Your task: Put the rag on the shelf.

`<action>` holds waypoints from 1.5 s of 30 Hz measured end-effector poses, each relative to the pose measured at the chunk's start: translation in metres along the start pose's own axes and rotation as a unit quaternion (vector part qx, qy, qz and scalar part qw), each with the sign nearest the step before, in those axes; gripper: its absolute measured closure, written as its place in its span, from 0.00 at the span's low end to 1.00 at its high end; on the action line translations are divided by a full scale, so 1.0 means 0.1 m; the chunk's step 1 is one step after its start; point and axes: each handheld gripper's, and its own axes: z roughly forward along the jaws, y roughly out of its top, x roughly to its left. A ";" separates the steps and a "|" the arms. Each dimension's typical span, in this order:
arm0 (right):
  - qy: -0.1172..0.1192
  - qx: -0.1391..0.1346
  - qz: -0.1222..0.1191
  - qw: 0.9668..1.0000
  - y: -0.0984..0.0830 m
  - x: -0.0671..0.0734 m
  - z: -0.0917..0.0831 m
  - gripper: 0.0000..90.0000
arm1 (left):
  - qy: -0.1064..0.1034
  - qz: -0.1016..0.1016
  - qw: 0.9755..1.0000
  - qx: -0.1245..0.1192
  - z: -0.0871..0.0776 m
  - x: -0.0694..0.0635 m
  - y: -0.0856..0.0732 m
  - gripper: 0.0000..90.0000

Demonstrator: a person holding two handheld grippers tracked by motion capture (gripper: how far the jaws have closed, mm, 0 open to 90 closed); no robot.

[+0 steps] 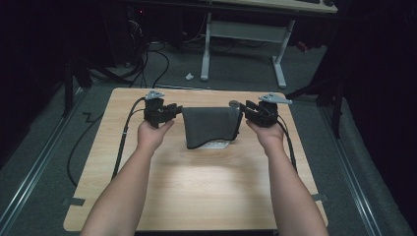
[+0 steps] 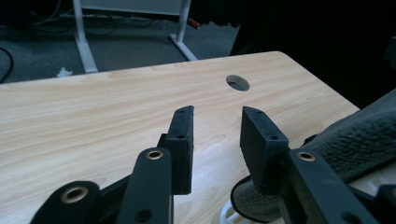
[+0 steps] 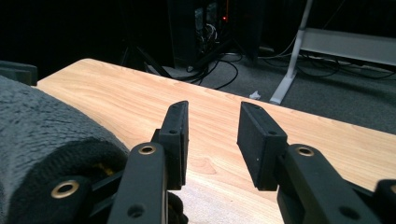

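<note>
Overhead, a dark grey towel (image 1: pixel 212 127) lay draped over something white on the pale wooden table (image 1: pixel 196 187), between the left gripper (image 1: pixel 173 109) and right gripper (image 1: pixel 248 109). From the left gripper view, its jaws stood apart, empty, the fuzzy towel just beside them. From the right gripper view, its jaws gaped likewise, the towel alongside.

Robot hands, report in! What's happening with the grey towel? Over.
Left gripper open, right gripper open, one each side. Grey towel draped over something white between them. Nothing in the way.
</note>
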 end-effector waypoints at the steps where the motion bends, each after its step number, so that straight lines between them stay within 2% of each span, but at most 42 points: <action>1: -0.002 0.001 0.000 1.000 0.01 0.00 -0.01 0.71 | 0.002 0.000 1.000 -0.001 -0.02 0.00 0.01 0.72; 7: -0.010 -0.002 -0.004 1.000 0.03 -0.01 -0.08 0.70 | 0.014 0.002 1.000 -0.014 -0.12 0.01 0.06 0.71; 11: -0.015 -0.002 -0.007 1.000 0.03 -0.02 -0.11 0.70 | 0.022 0.006 1.000 -0.010 -0.16 0.02 0.06 0.71; 14: -0.018 0.002 -0.008 1.000 0.00 -0.03 -0.13 0.69 | 0.027 0.012 1.000 -0.011 -0.20 0.02 0.04 0.71; 19: -0.022 0.004 -0.002 1.000 -0.08 -0.05 -0.18 0.68 | 0.030 0.005 0.999 -0.017 -0.29 0.03 -0.02 0.69; 23: -0.026 0.007 -0.002 1.000 -0.15 -0.03 -0.22 0.66 | 0.039 0.016 0.999 -0.022 -0.34 0.01 -0.07 0.67; 26: -0.029 0.016 -0.009 0.999 -0.18 0.00 -0.24 0.63 | 0.043 0.023 0.999 -0.022 -0.39 0.01 -0.11 0.65; 29: -0.033 0.003 -0.018 0.999 -0.22 0.05 -0.30 0.61 | 0.049 0.030 0.998 -0.024 -0.44 0.00 -0.15 0.63; 33: -0.040 0.013 -0.035 0.999 -0.28 0.12 -0.38 0.54 | 0.053 0.038 0.997 -0.030 -0.56 -0.03 -0.23 0.59; 35: -0.046 0.001 -0.047 0.998 -0.33 0.17 -0.45 0.52 | 0.055 0.046 0.997 -0.034 -0.63 -0.05 -0.29 0.57; 37: -0.046 0.015 -0.049 0.998 -0.35 0.20 -0.49 0.48 | 0.055 0.052 0.997 -0.034 -0.70 -0.07 -0.37 0.55; 39: -0.051 0.008 -0.062 0.997 -0.41 0.25 -0.55 0.47 | 0.056 0.056 0.996 -0.036 -0.76 -0.09 -0.44 0.54; 41: -0.050 0.020 -0.063 0.997 -0.45 0.29 -0.61 0.44 | 0.052 0.054 0.996 -0.038 -0.81 -0.11 -0.50 0.53; 43: -0.060 0.017 -0.083 0.995 -0.52 0.34 -0.66 0.43 | 0.048 0.057 0.996 -0.040 -0.86 -0.15 -0.58 0.52; 45: -0.057 0.021 -0.090 0.994 -0.58 0.40 -0.71 0.43 | 0.046 0.064 0.996 -0.037 -0.90 -0.19 -0.65 0.51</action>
